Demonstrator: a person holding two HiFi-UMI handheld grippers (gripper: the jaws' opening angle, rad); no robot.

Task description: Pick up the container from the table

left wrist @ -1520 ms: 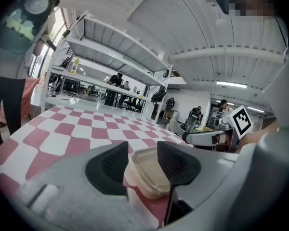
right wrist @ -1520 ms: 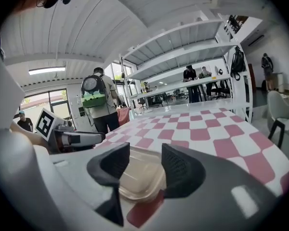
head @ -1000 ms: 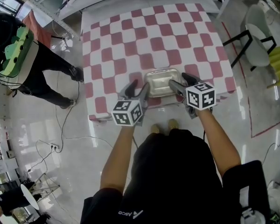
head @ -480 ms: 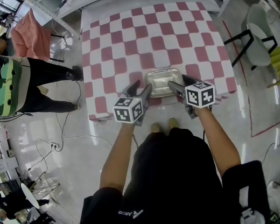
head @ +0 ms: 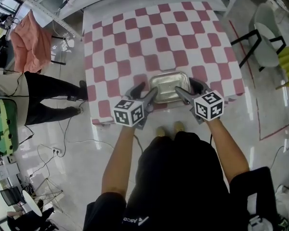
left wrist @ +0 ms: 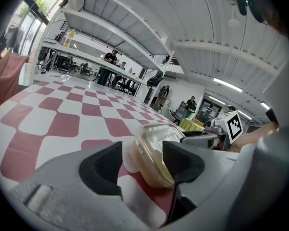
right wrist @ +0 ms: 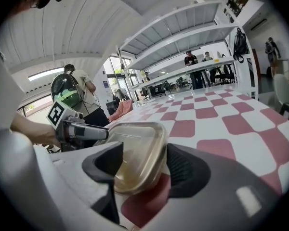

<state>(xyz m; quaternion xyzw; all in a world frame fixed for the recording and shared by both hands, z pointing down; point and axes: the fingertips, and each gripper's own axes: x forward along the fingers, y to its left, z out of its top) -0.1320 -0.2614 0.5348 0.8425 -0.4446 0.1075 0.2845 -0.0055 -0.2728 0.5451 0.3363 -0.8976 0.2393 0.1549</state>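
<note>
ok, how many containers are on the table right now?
1. The container sits at the near edge of the checkered table, roughly mid-width, right in front of the person. No other container shows in any view.

Left claw [head: 145,91] opening, right claw [head: 189,88] closing — both straddle the container [head: 168,84].

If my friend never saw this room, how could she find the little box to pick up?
Look for the big table with the red and white checked cloth. At its near edge, right in front of the person in the black top, lies the container. It is a shallow, see-through plastic tub with rounded corners, the only clear thing on the cloth.
</note>
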